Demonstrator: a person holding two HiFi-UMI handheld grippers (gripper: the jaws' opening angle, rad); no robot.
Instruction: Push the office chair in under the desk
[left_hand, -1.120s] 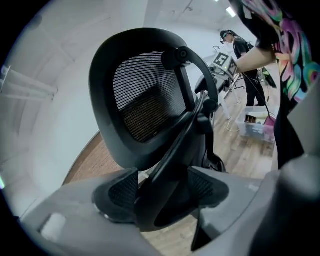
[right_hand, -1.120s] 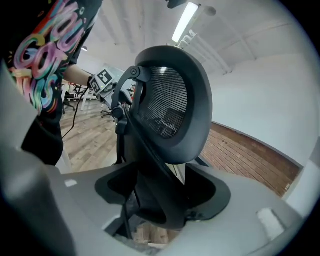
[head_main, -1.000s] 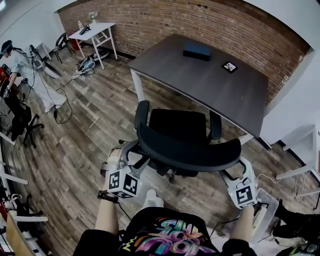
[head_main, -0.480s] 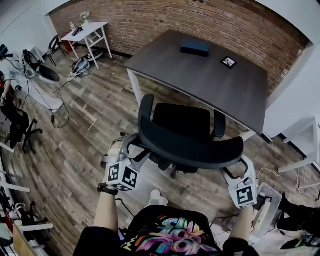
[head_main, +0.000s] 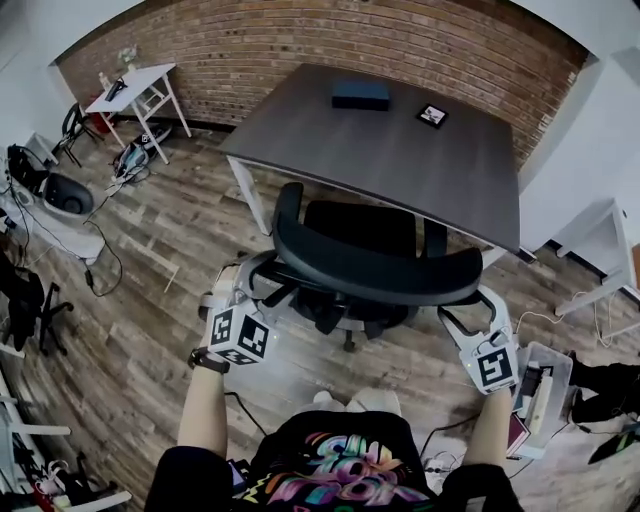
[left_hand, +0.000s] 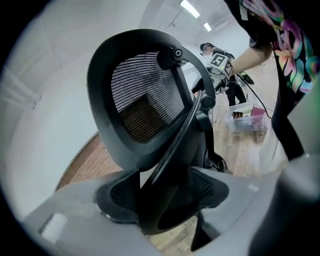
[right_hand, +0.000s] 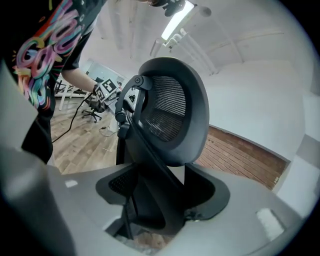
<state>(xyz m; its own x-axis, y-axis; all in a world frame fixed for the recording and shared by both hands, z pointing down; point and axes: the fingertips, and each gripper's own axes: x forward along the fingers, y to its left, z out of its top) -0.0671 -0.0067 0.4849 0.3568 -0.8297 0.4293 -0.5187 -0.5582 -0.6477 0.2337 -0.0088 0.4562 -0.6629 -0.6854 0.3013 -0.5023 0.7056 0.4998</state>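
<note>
The office chair (head_main: 375, 275) held at its backrest, facing the tabletop (head_main: 400, 150).
Jaws of left gripper (left_hand: 162, 200) and right gripper (right_hand: 160, 195) narrowly spread, each apparently pinching the backrest's rear frame.

- We can read no word, number or brand anywhere.
- The cubes on the left tongs (head_main: 250, 298) and the right tongs (head_main: 470, 325) show only black-and-white square codes.
- The card (head_main: 432, 115) on the bench (head_main: 400, 165) shows the same kind.
</note>
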